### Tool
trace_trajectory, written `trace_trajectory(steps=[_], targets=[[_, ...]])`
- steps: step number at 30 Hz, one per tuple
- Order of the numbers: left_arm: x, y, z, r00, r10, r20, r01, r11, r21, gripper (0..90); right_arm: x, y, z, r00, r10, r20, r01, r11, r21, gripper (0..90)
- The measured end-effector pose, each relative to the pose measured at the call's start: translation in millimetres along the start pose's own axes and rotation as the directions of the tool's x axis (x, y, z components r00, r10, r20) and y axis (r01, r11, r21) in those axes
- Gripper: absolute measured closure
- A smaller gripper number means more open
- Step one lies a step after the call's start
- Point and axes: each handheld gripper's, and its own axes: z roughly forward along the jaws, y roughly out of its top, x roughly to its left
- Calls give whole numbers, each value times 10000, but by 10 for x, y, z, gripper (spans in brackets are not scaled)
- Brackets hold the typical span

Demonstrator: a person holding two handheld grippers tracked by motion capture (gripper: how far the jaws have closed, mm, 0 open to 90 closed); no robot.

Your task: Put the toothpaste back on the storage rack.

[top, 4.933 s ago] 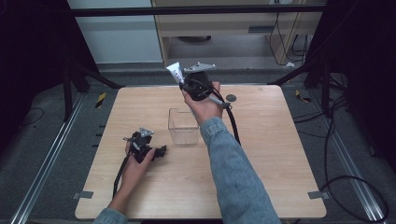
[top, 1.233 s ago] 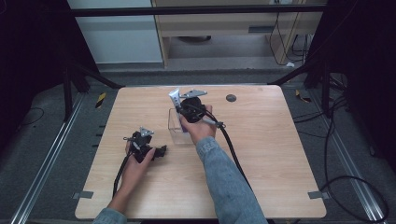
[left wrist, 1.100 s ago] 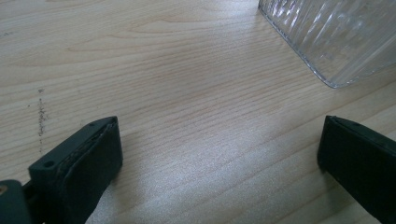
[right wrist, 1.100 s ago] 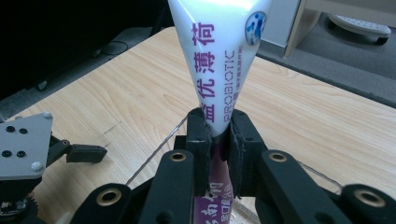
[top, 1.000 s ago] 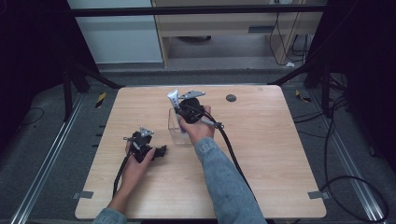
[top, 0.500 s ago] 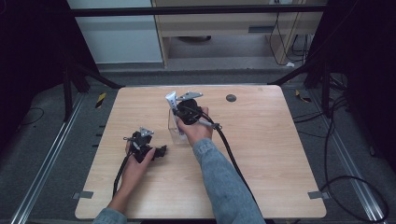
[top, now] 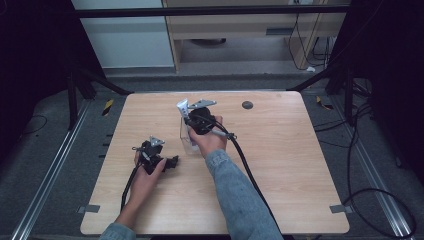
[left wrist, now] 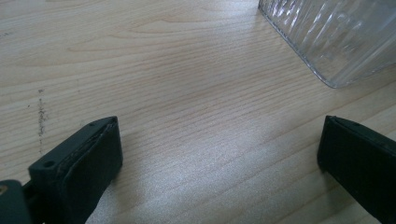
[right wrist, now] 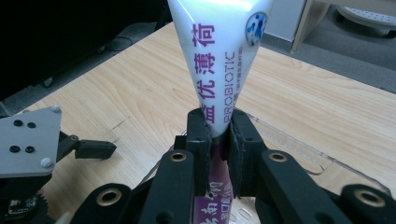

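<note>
While my right gripper is clamping its jaws on a white toothpaste tube with purple lettering, I am holding that tube upright, flat sealed end up, above a clear ribbed container near the middle of the wooden table, somewhat toward its far edge. From the right gripper view, the tube's lower end is dipping down past the jaws toward the container's open top. My left gripper is resting low on the table toward the left edge, near the container but apart from it, its jaws spread wide with bare wood between them; in the left gripper view the container's corner is sitting just beyond them. A small dark round disc is lying near the table's far edge.
</note>
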Motion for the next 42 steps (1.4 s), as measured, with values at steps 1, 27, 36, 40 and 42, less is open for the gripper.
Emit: trace_trajectory(steps=[1,27,36,40,42], targets=[[0,0,0,10000,1,2,-1,10000,2,0,4,-2,1,10000,-10,-1,10,10000,5,802],[0,0,0,10000,4,1,-4,10000,5,0,6,-25,54,10000,71,-1,-71,9996,277,801],[0,0,0,10000,1,2,-1,10000,3,0,-6,-36,77,9999,134,-31,-133,9992,387,800],[0,0,0,10000,3,2,-3,10000,4,0,-9,-34,78,9999,157,-36,-155,9991,399,800],[0,0,0,10000,4,0,-4,10000,4,0,-11,-34,80,9998,186,-45,-184,9991,392,799]])
